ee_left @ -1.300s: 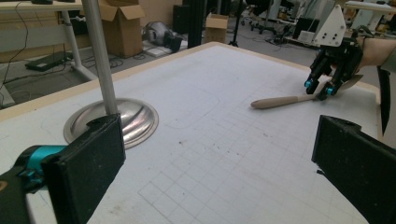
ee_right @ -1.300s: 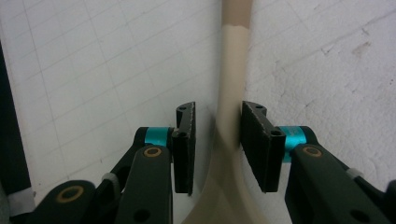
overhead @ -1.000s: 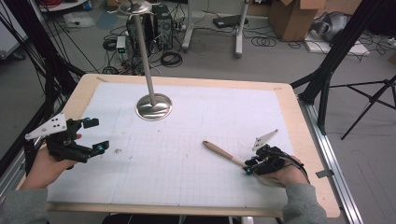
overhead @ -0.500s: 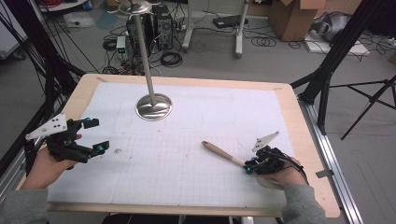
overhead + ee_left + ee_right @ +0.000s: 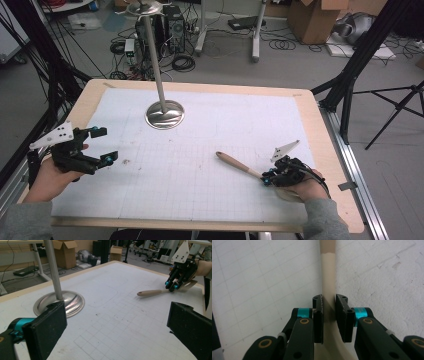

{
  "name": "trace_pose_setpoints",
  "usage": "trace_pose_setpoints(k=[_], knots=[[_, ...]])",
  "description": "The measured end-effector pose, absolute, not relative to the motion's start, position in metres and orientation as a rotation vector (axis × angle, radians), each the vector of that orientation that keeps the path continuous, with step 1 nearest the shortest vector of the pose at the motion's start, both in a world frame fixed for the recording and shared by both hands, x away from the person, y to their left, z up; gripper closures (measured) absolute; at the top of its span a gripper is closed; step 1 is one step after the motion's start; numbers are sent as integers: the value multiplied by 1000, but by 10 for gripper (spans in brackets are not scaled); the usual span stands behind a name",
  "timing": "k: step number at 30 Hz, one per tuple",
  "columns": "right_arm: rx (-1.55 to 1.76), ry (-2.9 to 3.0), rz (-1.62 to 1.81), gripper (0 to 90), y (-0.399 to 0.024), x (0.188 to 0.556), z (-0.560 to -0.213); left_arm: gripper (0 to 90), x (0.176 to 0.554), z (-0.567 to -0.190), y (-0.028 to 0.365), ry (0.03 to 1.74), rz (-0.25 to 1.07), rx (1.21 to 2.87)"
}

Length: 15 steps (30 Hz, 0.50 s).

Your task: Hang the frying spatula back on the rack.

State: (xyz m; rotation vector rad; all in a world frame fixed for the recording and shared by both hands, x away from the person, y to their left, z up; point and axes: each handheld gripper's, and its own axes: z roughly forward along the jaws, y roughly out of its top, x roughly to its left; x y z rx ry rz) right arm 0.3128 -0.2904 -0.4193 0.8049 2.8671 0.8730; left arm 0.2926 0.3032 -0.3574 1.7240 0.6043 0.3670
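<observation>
A spatula (image 5: pixel 235 162) with a wooden handle and a beige blade end lies on the white grid mat (image 5: pixel 200 200), right of centre. My right gripper (image 5: pixel 267 177) is low over its neck. In the right gripper view its jaws have just been closing, and the pads (image 5: pixel 318 315) now press both sides of the beige neck (image 5: pixel 328 277), so the right gripper (image 5: pixel 329 315) is shut on it. The left gripper view shows the spatula (image 5: pixel 150 292) and the right gripper (image 5: pixel 172 286) farther off. My left gripper (image 5: pixel 104 145) hovers at the mat's left edge, open and holding nothing (image 5: pixel 117 332).
A metal stand with a round base (image 5: pixel 165 114) and an upright pole (image 5: pixel 152 55) sits at the back left of the mat, with its base (image 5: pixel 72 300) near my left jaw. The wooden table edge (image 5: pixel 330 150) frames the mat. Cables, boxes and tripod legs lie on the floor beyond.
The right gripper's jaws have narrowed onto the spatula's neck. Both hands and the spatula have kept their places.
</observation>
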Motion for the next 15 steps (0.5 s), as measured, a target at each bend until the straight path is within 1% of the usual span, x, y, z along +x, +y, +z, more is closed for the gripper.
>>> trace_pose_setpoints(k=[15], knots=[[788,2807,975,779,-296,312,-407,32,292,-357,303,604,366,1721]])
